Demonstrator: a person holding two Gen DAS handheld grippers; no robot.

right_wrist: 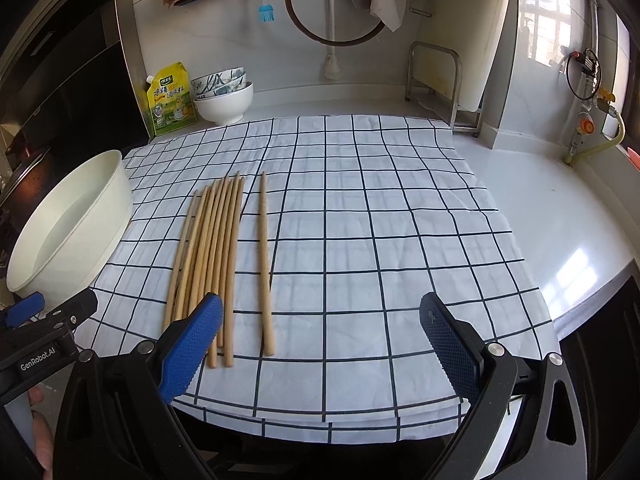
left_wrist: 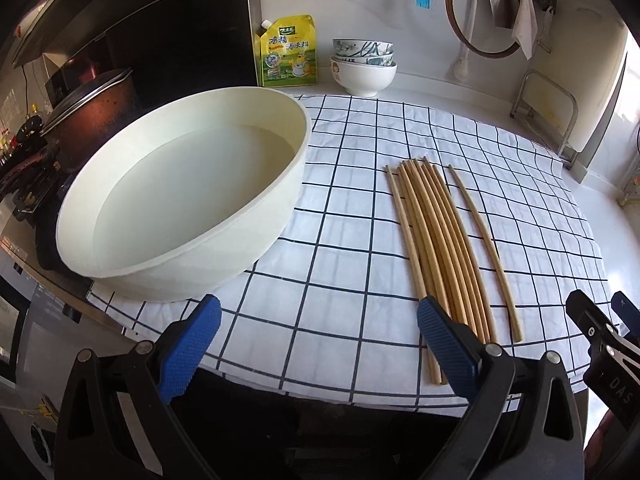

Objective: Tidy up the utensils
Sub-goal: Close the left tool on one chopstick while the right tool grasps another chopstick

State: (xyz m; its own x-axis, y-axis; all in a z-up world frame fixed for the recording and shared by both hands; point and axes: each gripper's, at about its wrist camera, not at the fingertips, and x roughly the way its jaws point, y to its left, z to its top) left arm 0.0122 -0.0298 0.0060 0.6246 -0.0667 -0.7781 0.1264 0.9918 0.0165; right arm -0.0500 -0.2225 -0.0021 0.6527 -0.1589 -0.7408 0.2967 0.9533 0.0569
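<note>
Several wooden chopsticks (left_wrist: 436, 248) lie side by side in a bundle on a white checked cloth (left_wrist: 352, 216); one single chopstick (left_wrist: 486, 248) lies apart to their right. The right wrist view shows the same bundle (right_wrist: 210, 264) and the single chopstick (right_wrist: 265, 264). My left gripper (left_wrist: 318, 344) is open above the cloth's near edge, its right finger over the bundle's near ends. My right gripper (right_wrist: 320, 344) is open too, holding nothing, its left finger beside the bundle's near ends. A large cream basin (left_wrist: 180, 200) with water stands left of the chopsticks.
Stacked bowls (left_wrist: 363, 65) and a yellow seasoning pouch (left_wrist: 289, 53) stand at the back wall. A dark pot (left_wrist: 92, 112) sits on the stove at left. A metal rack (right_wrist: 440, 84) stands back right. Bare white counter (right_wrist: 552, 216) runs right of the cloth.
</note>
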